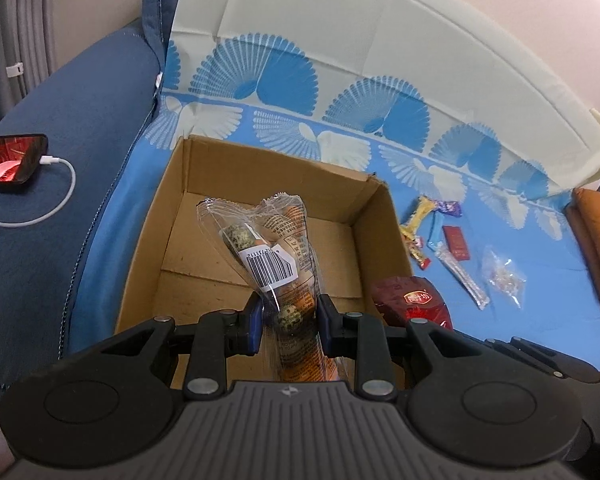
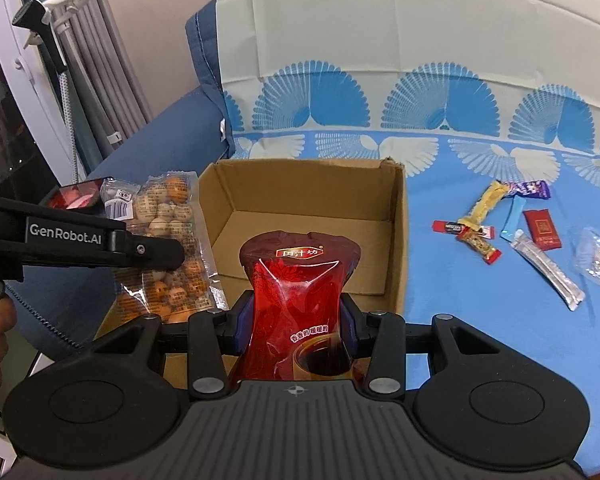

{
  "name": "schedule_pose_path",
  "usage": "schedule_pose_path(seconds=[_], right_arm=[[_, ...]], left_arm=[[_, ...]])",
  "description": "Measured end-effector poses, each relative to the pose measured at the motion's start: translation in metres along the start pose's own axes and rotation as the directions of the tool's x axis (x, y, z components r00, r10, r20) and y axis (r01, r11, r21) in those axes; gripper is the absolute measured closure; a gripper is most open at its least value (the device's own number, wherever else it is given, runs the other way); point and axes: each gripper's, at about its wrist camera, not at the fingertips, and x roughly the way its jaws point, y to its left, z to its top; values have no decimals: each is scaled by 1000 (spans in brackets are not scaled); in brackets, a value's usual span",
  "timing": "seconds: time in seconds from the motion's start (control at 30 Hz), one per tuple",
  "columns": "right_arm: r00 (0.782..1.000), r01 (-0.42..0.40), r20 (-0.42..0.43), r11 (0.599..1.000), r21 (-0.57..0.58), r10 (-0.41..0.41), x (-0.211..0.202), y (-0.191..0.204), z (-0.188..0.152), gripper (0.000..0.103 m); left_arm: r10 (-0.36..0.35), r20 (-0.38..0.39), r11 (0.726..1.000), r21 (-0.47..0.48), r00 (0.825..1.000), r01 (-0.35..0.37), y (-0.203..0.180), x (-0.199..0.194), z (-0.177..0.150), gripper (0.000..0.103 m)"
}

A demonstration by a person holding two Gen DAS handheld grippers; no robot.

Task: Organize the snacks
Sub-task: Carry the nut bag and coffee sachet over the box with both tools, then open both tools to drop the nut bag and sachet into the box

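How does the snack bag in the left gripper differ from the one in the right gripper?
The egg bag is clear plastic showing speckled eggs and a barcode; the red pouch is opaque and glossy with gold print. The egg bag looks narrower, the red pouch wider. Both are pinched between fingers above the cardboard box.

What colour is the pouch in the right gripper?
Dark red pouch with gold lettering; clearest in the right wrist view.

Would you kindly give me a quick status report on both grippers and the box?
Left gripper shut on egg bag. Right gripper shut on red pouch. Cardboard box empty, nothing blocking.
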Motion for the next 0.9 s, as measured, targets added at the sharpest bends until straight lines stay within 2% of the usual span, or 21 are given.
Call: schedule_pose_path(seconds=[0.5, 0.57, 0.63, 0.67, 0.7, 0.73, 0.77, 0.83, 0.9], right_arm=[[997, 31, -74, 999, 25, -30, 59, -6, 9, 57], [996, 37, -78, 999, 31, -34, 63, -7, 11, 56], [996, 50, -76, 998, 45, -46, 65, -8, 13, 49], [995, 64, -74, 996, 59, -60, 65, -9, 14, 47], [995, 79, -72, 994, 72, -73, 65, -9, 16, 35], [995, 85, -59, 993, 82, -81, 63, -10, 17, 28], [995, 92, -44, 992, 83, -89, 59, -10, 17, 27], [994, 111, -27, 992, 60, -110, 53, -8, 16, 22], [993, 118, -21, 992, 43, -117, 45, -6, 14, 20]], left_arm=[[62, -76, 998, 22, 995, -61, 18, 60, 7, 73], [71, -71, 997, 37, 995, -68, 18, 63, 8, 72], [75, -70, 996, 52, 995, -72, 17, 63, 9, 70], [78, -58, 996, 52, 995, -75, 17, 62, 10, 66], [76, -43, 996, 53, 996, -74, 17, 59, 11, 45], [78, -19, 996, 53, 997, -77, 17, 54, 11, 15], [90, 9, 995, 46, 996, -91, 17, 49, 11, 3], [123, 80, 992, 26, 989, -125, 16, 35, 7, 0], [130, 69, 990, 52, 989, -134, 15, 28, 3, 0]])
